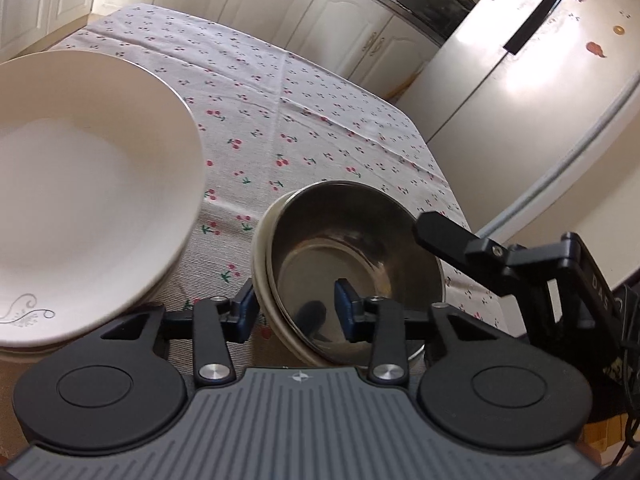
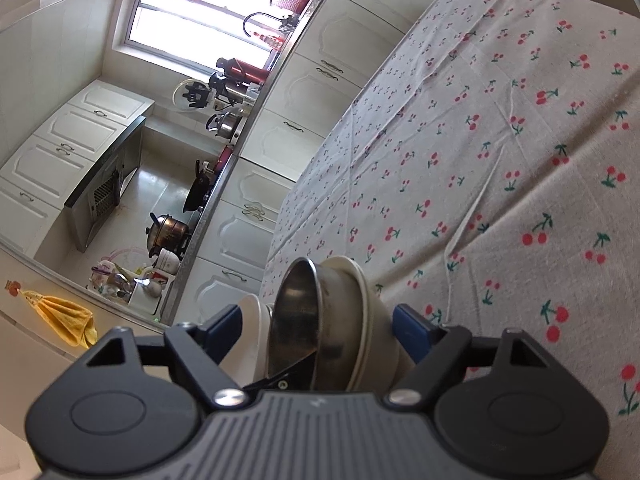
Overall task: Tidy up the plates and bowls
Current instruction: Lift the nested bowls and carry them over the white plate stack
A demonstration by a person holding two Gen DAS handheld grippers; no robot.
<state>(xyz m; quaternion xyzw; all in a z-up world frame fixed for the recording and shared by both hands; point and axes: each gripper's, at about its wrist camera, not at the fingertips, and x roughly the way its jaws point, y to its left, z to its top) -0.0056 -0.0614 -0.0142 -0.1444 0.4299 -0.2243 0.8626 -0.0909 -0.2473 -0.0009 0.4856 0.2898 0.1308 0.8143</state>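
Note:
A steel bowl (image 1: pixel 352 256) sits nested in a cream bowl (image 1: pixel 260 268) on the cherry-print tablecloth (image 1: pixel 304 120). My left gripper (image 1: pixel 296 314) is open, its blue pads astride the near rims of both bowls, one pad outside and one inside the steel bowl. My right gripper (image 2: pixel 320 330) is open around the same stack: the steel bowl (image 2: pixel 296 320) and the cream bowl (image 2: pixel 372 320) lie between its blue pads (image 2: pixel 412 334). Its black finger (image 1: pixel 452 244) shows at the steel bowl's right rim in the left wrist view. A stack of white plates (image 1: pixel 80 184) stands to the left.
The table edge (image 1: pixel 440 168) runs along the right, with a fridge (image 1: pixel 540 80) beyond it. Cream cabinets (image 1: pixel 280 4) line the far wall. A counter with pots (image 2: pixel 172 232) and a sink lies past the table in the right wrist view.

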